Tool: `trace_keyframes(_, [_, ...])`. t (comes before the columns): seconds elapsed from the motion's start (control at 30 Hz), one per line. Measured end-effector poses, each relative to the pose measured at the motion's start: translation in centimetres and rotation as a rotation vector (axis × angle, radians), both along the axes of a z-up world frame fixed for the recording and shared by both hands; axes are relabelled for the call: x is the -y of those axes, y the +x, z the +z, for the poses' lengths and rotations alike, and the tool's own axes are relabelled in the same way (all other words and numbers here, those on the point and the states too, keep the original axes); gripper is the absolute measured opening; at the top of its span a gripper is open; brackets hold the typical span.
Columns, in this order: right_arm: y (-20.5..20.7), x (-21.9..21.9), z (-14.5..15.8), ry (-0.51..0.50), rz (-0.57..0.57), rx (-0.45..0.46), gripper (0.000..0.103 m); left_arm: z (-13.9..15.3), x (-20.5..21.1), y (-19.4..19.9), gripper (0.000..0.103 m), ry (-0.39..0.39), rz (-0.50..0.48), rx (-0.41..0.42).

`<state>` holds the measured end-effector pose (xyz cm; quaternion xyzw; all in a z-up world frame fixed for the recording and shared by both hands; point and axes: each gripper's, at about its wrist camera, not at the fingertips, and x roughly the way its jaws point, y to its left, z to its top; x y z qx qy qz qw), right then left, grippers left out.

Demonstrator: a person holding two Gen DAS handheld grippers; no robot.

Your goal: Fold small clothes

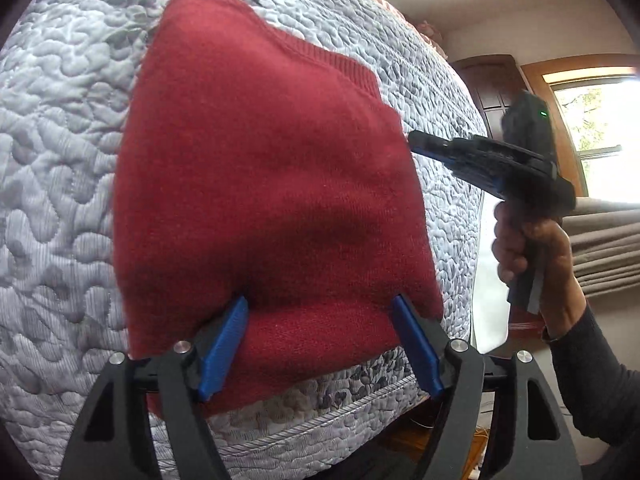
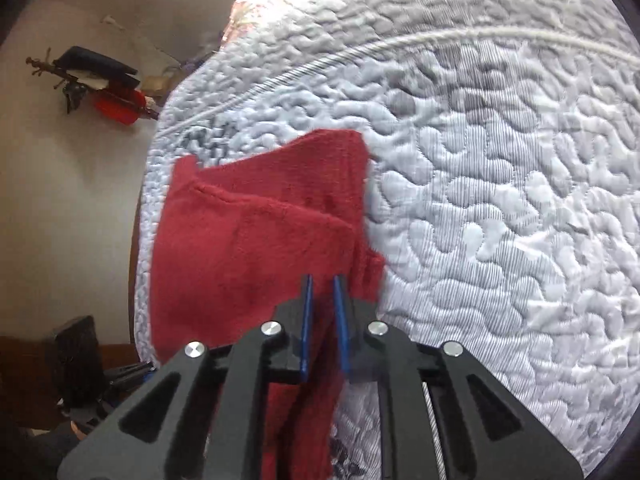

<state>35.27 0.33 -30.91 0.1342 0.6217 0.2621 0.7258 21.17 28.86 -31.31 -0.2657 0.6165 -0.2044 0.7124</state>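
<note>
Knitwear: the red sweater [image 1: 256,184] lay soft and limp on the mattress [image 1: 60,160]. Left gripper [image 1: 320,344] fingers spread at its near edge; right gripper [image 2: 323,320] fingers pinched its side hem, the likeliest handhold.

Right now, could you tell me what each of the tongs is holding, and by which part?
The right tongs pinch the red garment at its side edge. The left tongs are open, pressing on its near end and holding nothing.
</note>
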Motion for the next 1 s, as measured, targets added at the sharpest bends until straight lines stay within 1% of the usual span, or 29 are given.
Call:
trace_keyframes(0.07, [-2.7, -1.7, 2.5, 0.059, 0.063, -0.002, 0.012, 0.4, 0.0, -0.3, 0.079, -0.011, 0.015, 0.009])
trace_keyframes(0.1, [-4.5, -2.7, 3.0, 0.073, 0.121, -0.015, 0.011, 0.4, -0.2, -0.4, 0.079, -0.016, 0.021, 0.011])
trace_keyframes(0.17, [-7.4, -5.4, 2.4, 0.069, 0.222, -0.042, 0.012, 0.5, -0.3, -0.6, 0.079, -0.015, 0.034, 0.011])
trace_keyframes(0.2, [-8.5, -6.1, 1.4, 0.052, 0.260, -0.059, 0.010, 0.5, -0.3, -0.8, 0.079, -0.017, 0.039, 0.010])
trace_keyframes(0.23, [-9.1, -6.3, 0.4, 0.010, 0.270, -0.064, 0.010, 0.7, -0.4, -1.1, 0.079, -0.017, 0.040, 0.011])
trace_keyframes(0.27, [-9.2, -5.7, -0.7, -0.025, 0.250, -0.061, 0.005, 1.0, -0.3, -1.3, 0.079, -0.012, 0.039, 0.016])
trace_keyframes(0.3, [-9.0, -4.7, -1.7, -0.040, 0.212, -0.071, 0.000, 1.2, -0.3, -1.4, 0.080, -0.010, 0.038, 0.020])
trace_keyframes(0.37, [-8.3, -2.2, -3.5, 0.003, 0.109, -0.133, 0.000, 1.4, -0.5, -2.1, 0.082, -0.003, 0.039, 0.020])
trace_keyframes(0.4, [-8.4, -1.3, -3.9, 0.013, 0.082, -0.150, 0.000, 1.2, -0.6, -2.2, 0.082, 0.008, 0.042, 0.015])
trace_keyframes(0.43, [-8.6, -1.0, -3.7, 0.022, 0.078, -0.153, 0.000, 1.0, -0.8, -2.5, 0.082, 0.016, 0.047, 0.006])
trace_keyframes(0.5, [-9.2, -1.0, -2.2, 0.036, 0.076, -0.134, 0.000, 0.6, -1.2, -3.0, 0.082, 0.030, 0.063, -0.020])
trace_keyframes(0.57, [-9.9, -0.8, -0.1, 0.069, 0.057, -0.101, 0.009, 1.0, -1.3, -3.6, 0.084, 0.035, 0.072, -0.021])
trace_keyframes(0.6, [-10.2, -0.9, 0.3, 0.082, 0.045, -0.094, 0.012, 1.3, -1.4, -4.0, 0.085, 0.037, 0.075, -0.013])
trace_keyframes(0.67, [-10.8, -1.0, -0.3, 0.083, 0.026, -0.123, 0.012, 1.8, -1.6, -4.9, 0.090, 0.044, 0.092, -0.004])
trace_keyframes(0.7, [-11.0, -1.0, -1.2, 0.057, 0.019, -0.146, 0.009, 1.7, -1.8, -5.4, 0.090, 0.051, 0.103, -0.011])
trace_keyframes(0.77, [-11.3, -0.5, -2.8, -0.002, -0.019, -0.171, 0.009, 1.4, -2.0, -6.0, 0.091, 0.076, 0.118, -0.046])
trace_keyframes(0.83, [-11.4, -0.3, -2.4, -0.012, -0.059, -0.169, 0.009, 1.6, -2.2, -6.7, 0.091, 0.125, 0.125, -0.077])
trace_keyframes(0.87, [-11.8, -0.3, -1.1, -0.020, -0.063, -0.140, 0.012, 2.3, -2.2, -7.2, 0.093, 0.156, 0.127, -0.075])
trace_keyframes(0.9, [-12.3, -0.5, 0.5, -0.048, -0.055, -0.098, 0.019, 3.7, -2.1, -7.8, 0.095, 0.178, 0.125, -0.053])
trace_keyframes(0.93, [-13.0, -0.9, 2.6, -0.064, -0.042, -0.047, 0.021, 5.6, -2.0, -8.4, 0.097, 0.214, 0.125, -0.017])
trace_keyframes(0.97, [-14.1, -1.3, 5.1, -0.086, -0.030, 0.009, 0.030, 7.5, -1.8, -9.1, 0.099, 0.261, 0.130, 0.023])
trace_keyframes(1.0, [-15.5, -1.4, 8.1, -0.132, -0.021, 0.070, 0.053, 9.9, -1.5, -9.9, 0.099, 0.321, 0.133, 0.068])
